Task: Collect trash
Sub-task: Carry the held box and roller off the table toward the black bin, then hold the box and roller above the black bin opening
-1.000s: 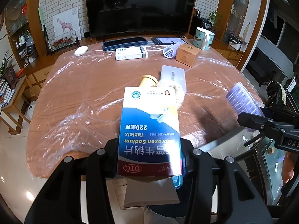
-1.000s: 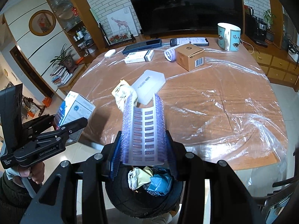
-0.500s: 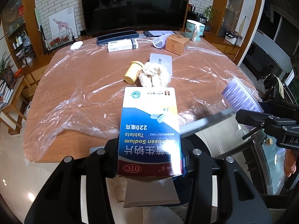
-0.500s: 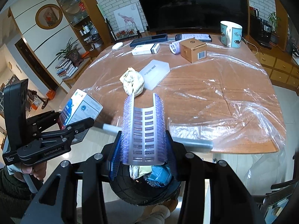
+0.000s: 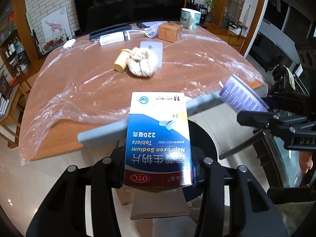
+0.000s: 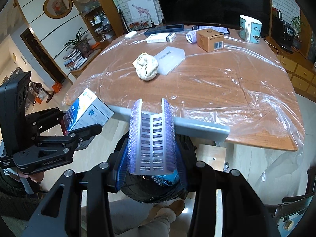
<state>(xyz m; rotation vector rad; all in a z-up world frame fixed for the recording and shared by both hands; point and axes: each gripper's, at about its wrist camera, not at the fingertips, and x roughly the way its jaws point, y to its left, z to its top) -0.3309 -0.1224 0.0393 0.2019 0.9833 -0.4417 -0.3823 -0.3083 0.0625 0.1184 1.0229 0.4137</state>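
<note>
The left gripper (image 5: pixel 158 169) clamps a blue and white tablet box (image 5: pixel 158 138), held off the near edge of the desk (image 5: pixel 79 90). The right gripper (image 6: pixel 152 169) grips a curved purple bristled strip (image 6: pixel 152 136) above a black bin (image 6: pixel 154 189), which seems to hold wrappers. A crumpled paper ball (image 6: pixel 147 67) lies mid-desk beside a yellow bottle (image 5: pixel 121 60).

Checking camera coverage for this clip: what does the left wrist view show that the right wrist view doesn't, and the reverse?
Left wrist only: a yellow bottle lying beside the wad, hidden behind the wad in the right view.
Right wrist only: the bin's contents, blue trash under the roller.
Both: the pill box in the left gripper, the roller in the right gripper, the wad, the mug.
</note>
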